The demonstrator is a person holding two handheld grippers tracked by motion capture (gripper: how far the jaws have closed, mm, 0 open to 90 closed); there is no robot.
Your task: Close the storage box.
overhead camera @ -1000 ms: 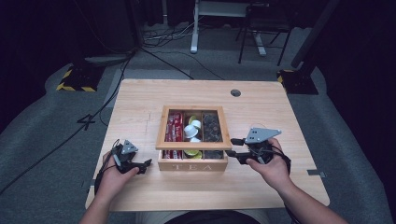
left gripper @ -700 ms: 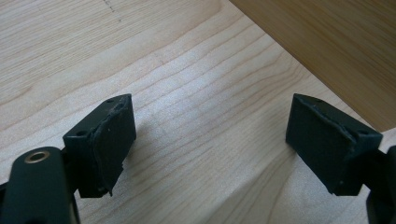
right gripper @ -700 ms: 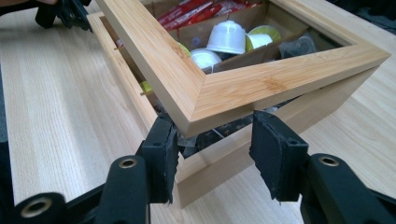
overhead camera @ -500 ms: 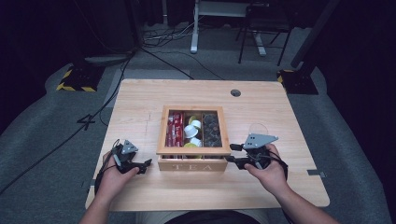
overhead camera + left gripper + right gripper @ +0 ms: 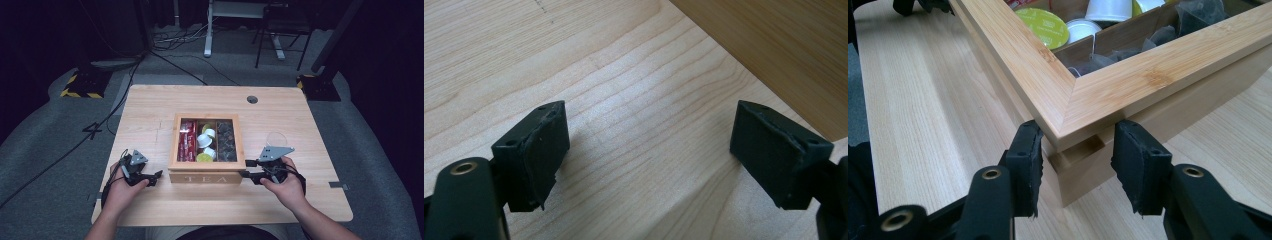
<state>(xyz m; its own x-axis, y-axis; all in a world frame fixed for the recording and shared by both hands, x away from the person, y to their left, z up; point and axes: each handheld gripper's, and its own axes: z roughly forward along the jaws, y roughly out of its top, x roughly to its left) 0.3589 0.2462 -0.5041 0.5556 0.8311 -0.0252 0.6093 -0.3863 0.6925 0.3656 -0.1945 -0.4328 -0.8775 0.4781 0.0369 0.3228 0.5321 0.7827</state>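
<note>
Sitting on pale wood table (image 5: 150,107), tea box (image 5: 207,176), dim, perhaps carpeted room

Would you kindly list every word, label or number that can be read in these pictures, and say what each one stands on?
"TEA": pale capital letters on the front wall of the wooden box, high view.
The green-lidded capsule inside the box carries faint print, too blurred to read.
The red packets in the box's left compartment: any print is too small to read.

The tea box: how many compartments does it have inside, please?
3. The tea box has a left compartment with red packets, a middle compartment with white and green capsules, and a right compartment with dark tea bags.
</note>
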